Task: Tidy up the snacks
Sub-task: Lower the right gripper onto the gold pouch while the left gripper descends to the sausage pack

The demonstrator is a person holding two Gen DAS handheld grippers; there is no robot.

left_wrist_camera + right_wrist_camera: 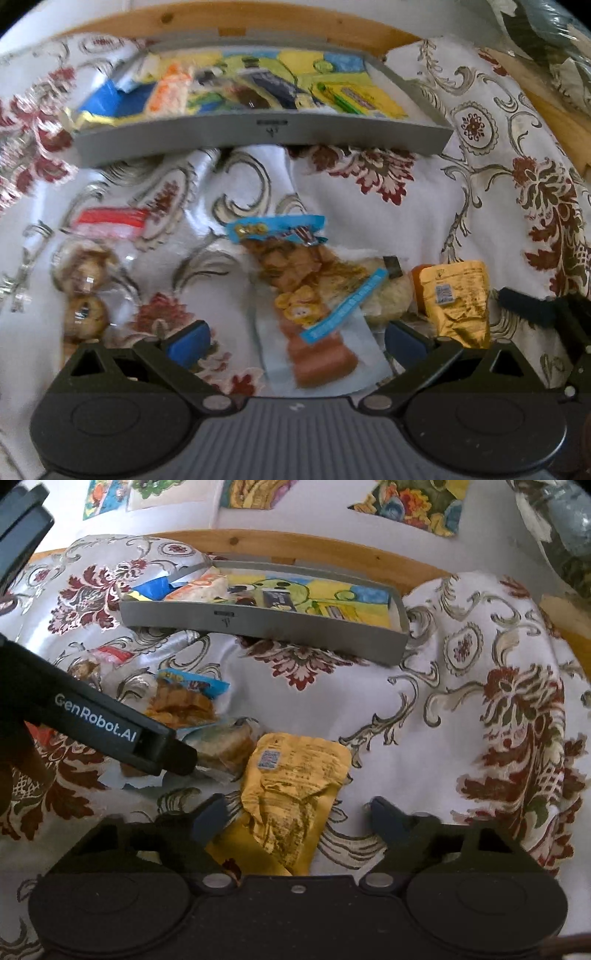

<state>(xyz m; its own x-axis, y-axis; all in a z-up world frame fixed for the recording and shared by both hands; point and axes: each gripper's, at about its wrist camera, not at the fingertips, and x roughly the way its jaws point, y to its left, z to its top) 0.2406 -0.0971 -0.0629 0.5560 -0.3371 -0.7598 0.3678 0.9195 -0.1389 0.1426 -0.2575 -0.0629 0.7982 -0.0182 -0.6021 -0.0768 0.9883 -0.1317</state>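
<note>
Left wrist view motion-blurred: print on clear snack packet (306,295) between the fingers unreadable. Tray (258,134) contents ahead of the fingertips smeared, wrappers indistinguishable. Gold pouch (291,794) between right fingers: near end hidden under gripper body, label text too small. Left gripper's finger (110,727) covers part of a wrapped cake (229,749).

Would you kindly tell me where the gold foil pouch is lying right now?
The gold foil pouch lies on the floral cloth between the open right gripper's fingers, right of the bread-like snack.
</note>
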